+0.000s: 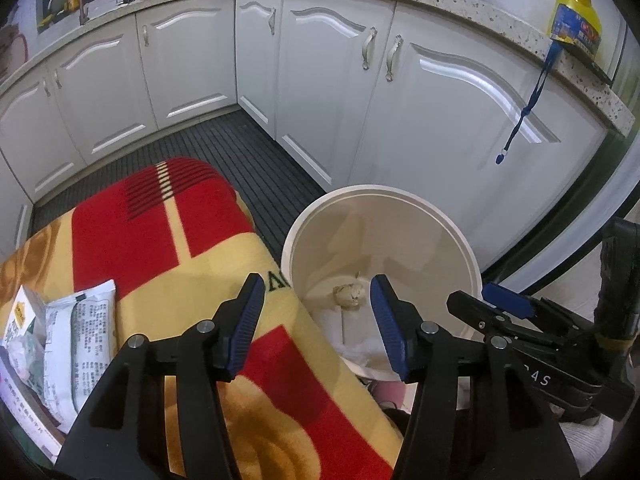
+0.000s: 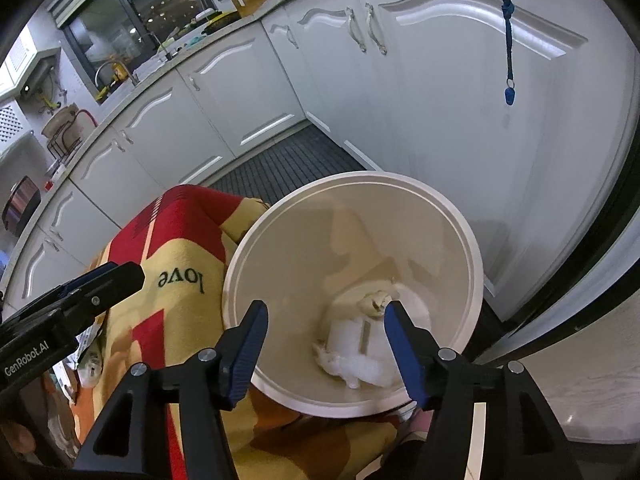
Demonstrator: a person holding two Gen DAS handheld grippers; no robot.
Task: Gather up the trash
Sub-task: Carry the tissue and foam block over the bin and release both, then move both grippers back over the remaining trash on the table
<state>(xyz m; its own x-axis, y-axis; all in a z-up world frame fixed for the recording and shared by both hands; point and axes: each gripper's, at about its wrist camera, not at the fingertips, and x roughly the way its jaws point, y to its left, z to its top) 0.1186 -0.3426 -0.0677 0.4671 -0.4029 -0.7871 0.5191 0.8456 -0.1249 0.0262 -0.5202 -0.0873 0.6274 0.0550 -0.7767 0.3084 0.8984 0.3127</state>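
Observation:
A round white trash bin (image 1: 460, 236) (image 2: 474, 248) stands on the floor beside a surface draped with a red and yellow blanket (image 1: 168, 240) (image 2: 180, 256). At the bin's bottom lie a crumpled beige paper ball (image 1: 349, 295) (image 2: 372, 303) and white crumpled tissue (image 2: 360, 372). My left gripper (image 1: 318, 288) hangs open over the blanket's edge and the bin's left rim, nothing between its fingers. My right gripper (image 2: 326, 314) hovers open above the bin's mouth, empty too. Each gripper shows at the other view's side. Snack wrappers (image 1: 76, 344) lie on the blanket at the left.
White kitchen cabinets (image 1: 320, 80) wrap around behind the bin, above a dark ribbed floor mat (image 1: 248, 152). A blue lanyard (image 1: 528, 100) (image 2: 508, 40) hangs from the counter edge. A yellow oil bottle (image 1: 576, 22) stands on the counter at the right.

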